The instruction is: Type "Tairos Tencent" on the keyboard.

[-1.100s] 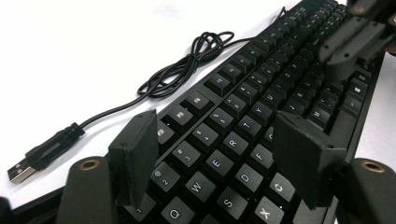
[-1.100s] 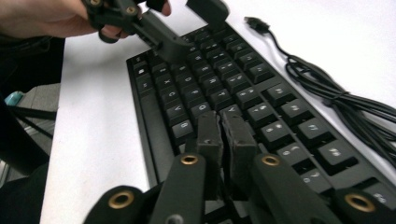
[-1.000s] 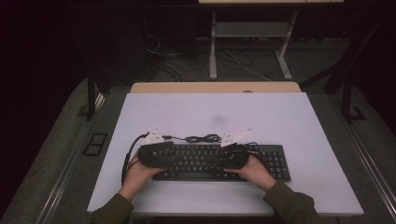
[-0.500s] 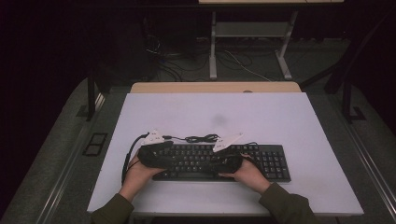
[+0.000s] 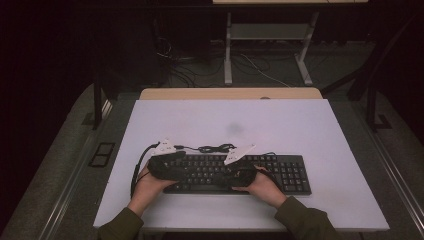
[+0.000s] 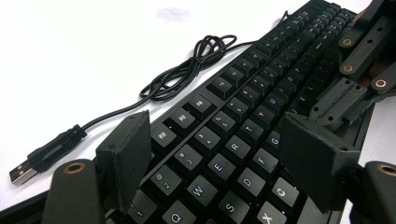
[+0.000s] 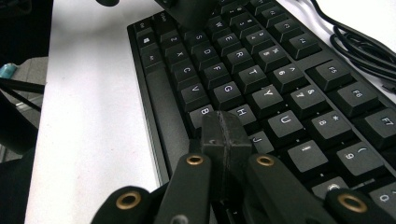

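Observation:
A black keyboard (image 5: 280, 172) lies along the near side of the white table (image 5: 225, 120). My left gripper (image 5: 170, 167) hovers over the keyboard's left end. Its jaws stand wide open in the left gripper view, the left gripper (image 6: 219, 163) straddling the letter rows of the keyboard (image 6: 247, 116) with nothing between the pads. My right gripper (image 5: 232, 177) is over the middle keys. In the right gripper view the right gripper (image 7: 225, 135) is shut, its tips together just above the keys by the space bar on the keyboard (image 7: 261, 79); whether they touch a key is unclear.
The keyboard's black cable (image 5: 212, 148) lies bundled behind it, the coil (image 6: 191, 70) ending in a loose USB plug (image 6: 23, 170) on the table. The table's front edge runs just below the hands. A wooden desk edge (image 5: 230, 93) borders the far side.
The right hand and its gripper have slid left along the keyboard from near the right end to the middle. The left gripper has stayed at the left end.

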Available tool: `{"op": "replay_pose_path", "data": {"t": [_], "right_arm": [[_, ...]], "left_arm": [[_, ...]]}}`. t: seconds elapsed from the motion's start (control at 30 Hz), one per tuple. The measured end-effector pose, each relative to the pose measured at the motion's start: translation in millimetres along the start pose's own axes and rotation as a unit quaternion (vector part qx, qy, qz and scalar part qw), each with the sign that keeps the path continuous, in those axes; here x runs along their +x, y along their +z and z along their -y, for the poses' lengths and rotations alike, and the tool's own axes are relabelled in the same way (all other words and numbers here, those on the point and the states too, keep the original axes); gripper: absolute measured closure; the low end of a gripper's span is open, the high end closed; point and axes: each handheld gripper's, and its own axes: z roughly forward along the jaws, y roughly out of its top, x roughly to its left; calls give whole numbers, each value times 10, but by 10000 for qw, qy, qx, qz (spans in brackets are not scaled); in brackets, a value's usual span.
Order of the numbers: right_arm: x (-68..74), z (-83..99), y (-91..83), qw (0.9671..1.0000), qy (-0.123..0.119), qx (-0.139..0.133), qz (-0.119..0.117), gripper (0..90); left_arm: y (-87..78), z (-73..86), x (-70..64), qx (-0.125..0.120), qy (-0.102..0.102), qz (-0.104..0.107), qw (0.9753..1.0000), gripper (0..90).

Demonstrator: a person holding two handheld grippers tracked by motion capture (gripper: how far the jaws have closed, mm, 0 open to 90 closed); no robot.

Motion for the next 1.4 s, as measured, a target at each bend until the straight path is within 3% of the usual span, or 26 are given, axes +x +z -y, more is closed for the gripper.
{"op": "replay_pose_path", "data": {"t": [0.27,0.57,0.8,1.17,1.4], "right_arm": [[0,-1,-8,10000,12,-48,-13,881],[-43,-9,-110,9994,140,-316,-74,734],[-96,5,-204,9987,188,-466,-33,600],[-174,40,-320,9975,247,-639,168,404],[-213,65,-372,9961,282,-765,326,269]], "left_arm": [[-6,-3,-4,-27,-16,-15,10000,253],[-10,-20,-8,-65,14,4,10000,305],[20,-45,-43,-72,22,142,9999,471],[155,-122,-121,153,194,450,9987,879],[269,-138,-173,296,284,482,9980,893]]}}
